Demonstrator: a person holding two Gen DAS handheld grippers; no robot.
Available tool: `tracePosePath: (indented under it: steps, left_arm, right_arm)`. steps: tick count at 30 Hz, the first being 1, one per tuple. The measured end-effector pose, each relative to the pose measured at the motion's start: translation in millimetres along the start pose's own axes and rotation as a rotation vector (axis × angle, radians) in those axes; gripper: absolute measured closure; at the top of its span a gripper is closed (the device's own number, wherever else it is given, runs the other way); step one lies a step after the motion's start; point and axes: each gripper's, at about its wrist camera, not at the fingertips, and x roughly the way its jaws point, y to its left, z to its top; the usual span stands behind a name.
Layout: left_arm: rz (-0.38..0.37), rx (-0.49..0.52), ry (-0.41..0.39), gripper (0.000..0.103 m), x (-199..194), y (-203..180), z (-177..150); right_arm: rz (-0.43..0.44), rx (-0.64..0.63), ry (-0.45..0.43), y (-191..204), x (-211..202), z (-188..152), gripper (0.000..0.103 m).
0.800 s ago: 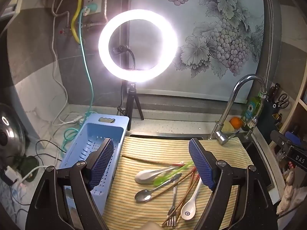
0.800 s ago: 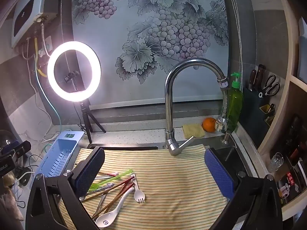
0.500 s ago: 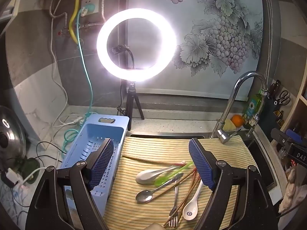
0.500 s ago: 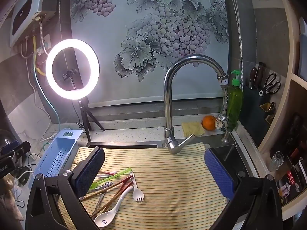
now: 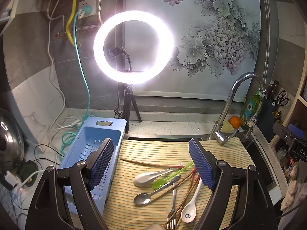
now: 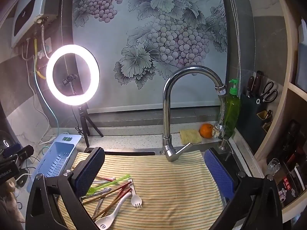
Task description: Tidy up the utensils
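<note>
A pile of utensils lies on a yellow striped mat (image 5: 153, 153): a metal spoon (image 5: 142, 199), a white ladle spoon (image 5: 145, 178), a green plastic spoon (image 5: 168, 176), a white ceramic spoon (image 5: 189, 211), a metal fork (image 5: 172, 210) and several chopsticks (image 5: 184, 195). A blue slotted tray (image 5: 92, 145) stands left of the mat. My left gripper (image 5: 153, 163) is open and empty above the pile. My right gripper (image 6: 155, 172) is open and empty above the mat, right of the pile, near a white plastic fork (image 6: 135, 199).
A chrome faucet (image 6: 168, 115) rises behind the mat. A ring light on a tripod (image 5: 132, 48) stands at the back left. An orange (image 6: 206, 130), a sponge (image 6: 190, 136) and a green soap bottle (image 6: 232, 111) sit on the back ledge. Cables lie left of the tray.
Both views have shifted slightly; the grippers moved a little forward over the mat. Both stay open and the utensils have not moved.
</note>
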Motion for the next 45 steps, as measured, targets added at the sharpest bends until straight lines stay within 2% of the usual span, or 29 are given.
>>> tracePosePath:
  steps: [10, 45]
  left_arm:
    - [-0.003, 0.006, 0.003, 0.022, -0.8, -2.4, -0.4]
    - [-0.012, 0.01, 0.014, 0.022, 0.0, -3.7, -4.0]
  right_arm:
    - [-0.028, 0.006, -0.002, -3.0, -1.9, 1.8, 0.0]
    - [-0.033, 0.01, 0.013, -0.7, 1.8, 0.6, 0.0]
